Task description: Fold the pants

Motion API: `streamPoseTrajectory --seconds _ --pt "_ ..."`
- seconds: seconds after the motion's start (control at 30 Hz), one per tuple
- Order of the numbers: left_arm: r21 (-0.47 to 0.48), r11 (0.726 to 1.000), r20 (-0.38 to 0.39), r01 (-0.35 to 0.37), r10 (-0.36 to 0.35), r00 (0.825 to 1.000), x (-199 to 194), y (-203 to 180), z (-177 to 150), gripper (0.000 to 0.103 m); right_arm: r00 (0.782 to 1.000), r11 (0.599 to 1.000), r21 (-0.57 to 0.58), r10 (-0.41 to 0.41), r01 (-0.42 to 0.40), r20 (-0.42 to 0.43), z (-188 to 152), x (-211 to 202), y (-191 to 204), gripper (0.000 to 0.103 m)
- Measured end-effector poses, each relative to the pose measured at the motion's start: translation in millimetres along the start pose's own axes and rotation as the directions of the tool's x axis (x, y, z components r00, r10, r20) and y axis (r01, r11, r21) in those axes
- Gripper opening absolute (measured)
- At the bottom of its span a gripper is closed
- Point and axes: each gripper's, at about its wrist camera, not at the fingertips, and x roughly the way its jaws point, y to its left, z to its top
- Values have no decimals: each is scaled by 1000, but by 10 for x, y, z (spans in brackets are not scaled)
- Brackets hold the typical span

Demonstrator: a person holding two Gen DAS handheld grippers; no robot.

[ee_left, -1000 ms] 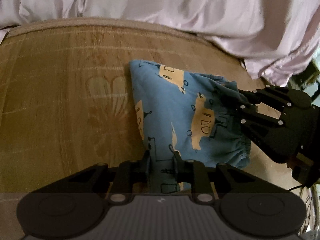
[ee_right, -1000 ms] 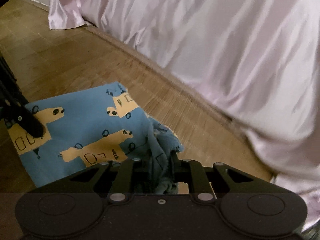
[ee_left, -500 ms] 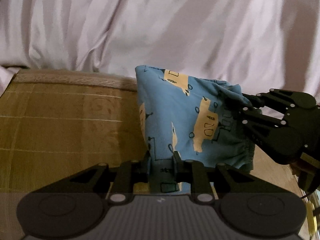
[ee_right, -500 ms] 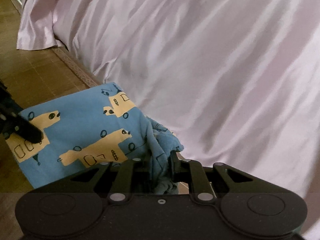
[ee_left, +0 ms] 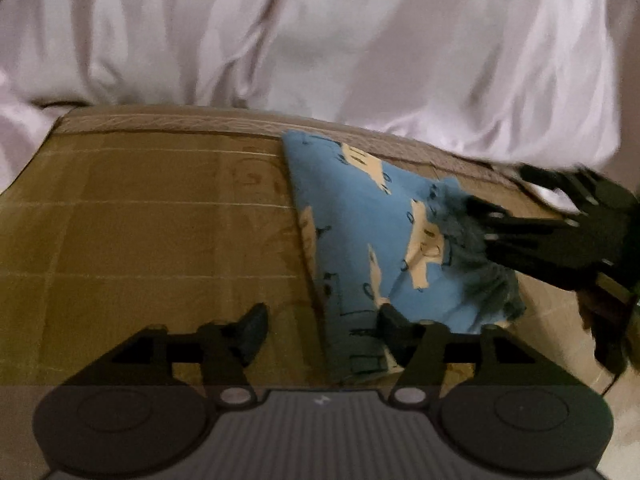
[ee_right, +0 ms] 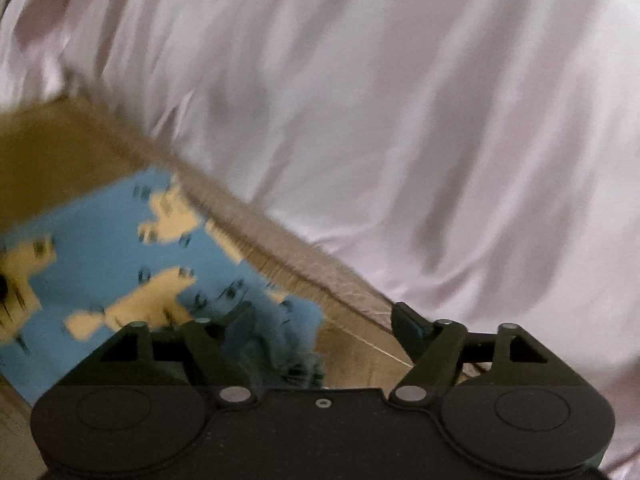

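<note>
The blue pants (ee_left: 360, 216) with a yellow vehicle print lie folded on the brown woven mat (ee_left: 160, 240), close to its far edge. My left gripper (ee_left: 322, 332) is open, and its right finger rests over the pants' near corner. My right gripper (ee_right: 324, 328) is open too, its left finger over the bunched waistband (ee_right: 280, 344) and its right finger over the mat edge. In the left wrist view the right gripper (ee_left: 500, 186) sits spread at the pants' right side. The right wrist view is blurred, with the pants (ee_right: 100, 248) at lower left.
A rumpled lilac satin sheet (ee_left: 320, 40) fills the space beyond the mat and covers most of the right wrist view (ee_right: 400, 120). The mat stretches bare to the left of the pants.
Both grippers were shut on the pants and holding them up against the sheet. Now both are open and the pants lie on the mat.
</note>
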Motion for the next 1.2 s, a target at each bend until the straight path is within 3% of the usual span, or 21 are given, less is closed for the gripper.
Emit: streamPoseTrajectory --seconds 0.13,0.23,0.43,0.7,0.9,1.0,1.2 --pt "11 1000 69 -25 25 997 -314 -17 -22 90 998 988 152 13 -22 62 15 -431 -130 99" --pt "48 998 167 -49 40 985 -633 -128 -74 101 995 976 217 6 -27 98 14 -808 -138 102" --pt "75 994 275 -79 55 960 -1110 -317 -304 103 988 934 352 10 -65 156 -51 -1530 -164 102" --pt "131 982 314 -136 89 945 -1363 -513 -579 103 987 897 441 -48 -26 155 -401 -2308 -92 102" --pt "137 974 344 -181 125 931 -1439 -508 -786 103 993 866 499 -46 -15 110 -761 -2531 118 102" --pt "178 966 320 -189 125 939 -1393 -510 -913 103 993 854 521 -55 -6 102 -876 -2573 179 102" --pt "194 959 252 -205 154 956 -1282 -475 -1117 103 995 866 500 -52 0 90 -986 -2576 224 102"
